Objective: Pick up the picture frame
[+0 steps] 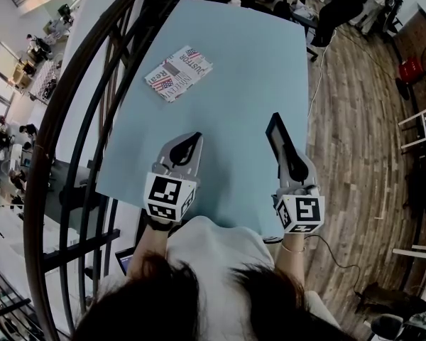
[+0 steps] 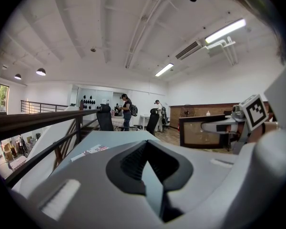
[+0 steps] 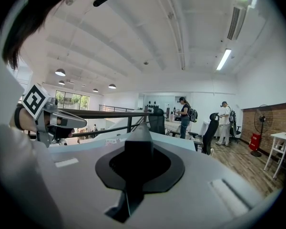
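Note:
The picture frame [image 1: 276, 138] has a black border and stands on edge over the light blue table [image 1: 241, 69], near its front right. My right gripper [image 1: 292, 163] is shut on the frame's near end. In the right gripper view the frame [image 3: 137, 144] shows edge-on between the jaws of the right gripper [image 3: 136, 166]. The left gripper view shows the frame's brown back [image 2: 199, 133] with the right gripper [image 2: 220, 127] clamped on it. My left gripper [image 1: 187, 148] hovers over the table's front left, shut with nothing in it, a hand's width left of the frame; its own view shows the left gripper [image 2: 150, 168] closed.
A flat flag-printed item [image 1: 178, 72] lies at the table's far left, also seen as the printed item [image 2: 88, 151]. A dark metal railing [image 1: 92, 105] runs along the left. Black office chairs [image 1: 341, 9] stand past the far end; wooden floor [image 1: 355, 119] lies to the right. People stand far behind.

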Demonstrator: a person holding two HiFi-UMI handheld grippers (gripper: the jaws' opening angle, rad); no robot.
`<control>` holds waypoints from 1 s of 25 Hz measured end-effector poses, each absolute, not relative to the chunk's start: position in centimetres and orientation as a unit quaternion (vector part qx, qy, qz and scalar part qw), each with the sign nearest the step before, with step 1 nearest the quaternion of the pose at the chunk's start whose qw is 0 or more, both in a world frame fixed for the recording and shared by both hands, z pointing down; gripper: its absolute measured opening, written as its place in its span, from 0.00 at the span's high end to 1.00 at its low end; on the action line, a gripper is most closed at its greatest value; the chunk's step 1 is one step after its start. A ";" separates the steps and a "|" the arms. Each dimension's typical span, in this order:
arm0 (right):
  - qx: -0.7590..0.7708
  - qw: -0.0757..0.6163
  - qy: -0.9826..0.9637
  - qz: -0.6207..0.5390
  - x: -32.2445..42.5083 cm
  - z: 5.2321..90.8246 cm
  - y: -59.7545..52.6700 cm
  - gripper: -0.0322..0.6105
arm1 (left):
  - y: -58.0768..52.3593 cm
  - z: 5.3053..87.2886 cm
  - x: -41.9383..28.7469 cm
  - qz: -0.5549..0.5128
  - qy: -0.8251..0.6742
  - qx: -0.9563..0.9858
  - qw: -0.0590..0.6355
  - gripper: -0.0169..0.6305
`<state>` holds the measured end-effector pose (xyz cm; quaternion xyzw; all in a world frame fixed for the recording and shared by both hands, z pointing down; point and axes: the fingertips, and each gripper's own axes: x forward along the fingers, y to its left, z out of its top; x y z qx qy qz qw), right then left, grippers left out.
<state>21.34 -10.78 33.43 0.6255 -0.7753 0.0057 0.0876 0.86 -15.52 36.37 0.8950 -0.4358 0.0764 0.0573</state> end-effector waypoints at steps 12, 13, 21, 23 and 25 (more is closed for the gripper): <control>0.615 0.093 -0.783 0.016 20.4 34.1 -10.8 0.93 | -15.3 36.6 0.3 0.076 -0.441 0.892 0.063 0.89; 0.616 0.093 -0.782 0.016 20.4 34.1 -10.8 0.93 | -15.3 36.6 0.2 0.076 -0.441 0.892 0.064 0.89; 0.619 0.097 -0.779 0.021 20.5 34.3 -11.1 0.93 | -15.6 36.9 -0.1 0.079 -0.441 0.891 0.068 0.89; 0.620 0.098 -0.779 0.021 20.6 34.4 -11.2 0.93 | -15.6 37.0 -0.1 0.080 -0.442 0.891 0.068 0.89; 0.621 0.098 -0.778 0.021 20.7 34.5 -11.2 0.93 | -15.7 37.0 -0.2 0.080 -0.443 0.891 0.068 0.89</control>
